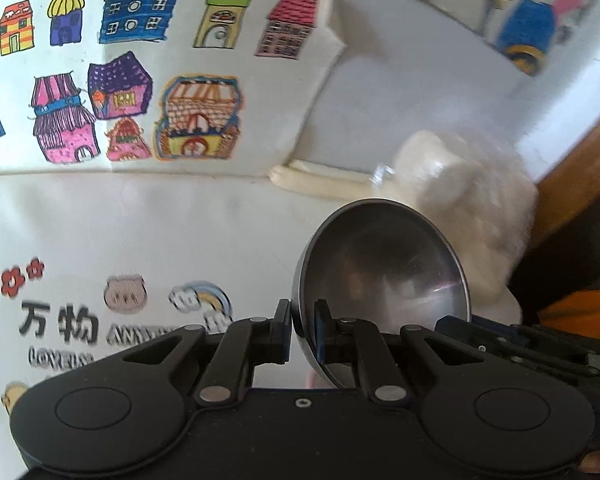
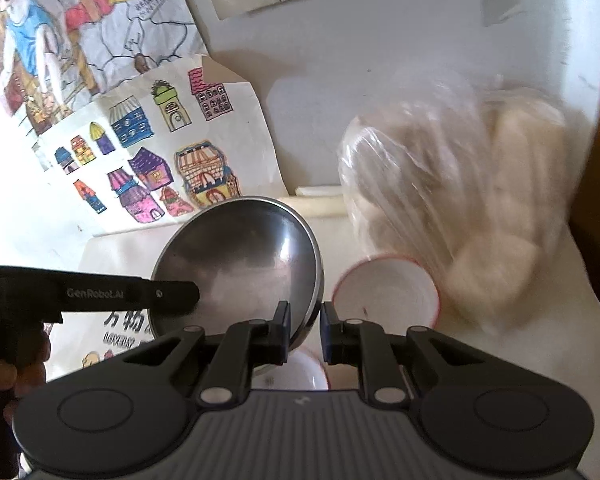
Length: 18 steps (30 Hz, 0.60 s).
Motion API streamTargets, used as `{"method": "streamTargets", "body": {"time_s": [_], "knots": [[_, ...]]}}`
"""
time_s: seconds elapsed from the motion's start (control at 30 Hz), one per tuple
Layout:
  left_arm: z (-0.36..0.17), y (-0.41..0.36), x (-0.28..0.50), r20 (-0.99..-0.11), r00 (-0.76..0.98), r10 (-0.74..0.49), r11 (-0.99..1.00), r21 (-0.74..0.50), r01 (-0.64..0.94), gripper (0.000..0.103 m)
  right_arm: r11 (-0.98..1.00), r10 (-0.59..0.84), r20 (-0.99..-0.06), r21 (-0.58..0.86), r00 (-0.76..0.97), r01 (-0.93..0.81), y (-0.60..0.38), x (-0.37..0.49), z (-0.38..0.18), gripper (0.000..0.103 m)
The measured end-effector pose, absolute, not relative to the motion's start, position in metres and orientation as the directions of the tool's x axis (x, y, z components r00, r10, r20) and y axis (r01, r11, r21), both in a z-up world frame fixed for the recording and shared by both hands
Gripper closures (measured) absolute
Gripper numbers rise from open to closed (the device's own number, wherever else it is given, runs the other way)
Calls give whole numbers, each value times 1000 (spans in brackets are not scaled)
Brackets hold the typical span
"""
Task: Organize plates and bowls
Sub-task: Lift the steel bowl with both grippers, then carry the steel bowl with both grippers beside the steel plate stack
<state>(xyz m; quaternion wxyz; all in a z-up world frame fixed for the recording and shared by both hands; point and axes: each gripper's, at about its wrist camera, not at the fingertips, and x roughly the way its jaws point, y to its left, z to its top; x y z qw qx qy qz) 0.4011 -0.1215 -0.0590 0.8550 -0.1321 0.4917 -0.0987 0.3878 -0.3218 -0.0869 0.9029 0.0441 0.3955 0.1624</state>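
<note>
Two grips: left gripper and right gripper each pinch opposite rim edges of one steel bowl.
Bowl place: held tilted above the white table, left of the red-rimmed bowl.
Risk: thin, slick rim may slip if the hands drift apart or twist unevenly.
Nearby: plastic bag at far right could snag.

Dishes and clutter, counted
One steel bowl, two red-rimmed white bowls, one plastic bag, two grippers.
</note>
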Motion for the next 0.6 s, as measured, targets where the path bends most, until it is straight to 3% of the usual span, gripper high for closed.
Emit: {"method": "streamTargets", "body": {"time_s": [0.6], "knots": [[-47, -149, 259, -812, 429, -396, 918, -356, 174, 91, 970, 239, -723, 198, 649, -137, -345, 206, -95, 85]]}}
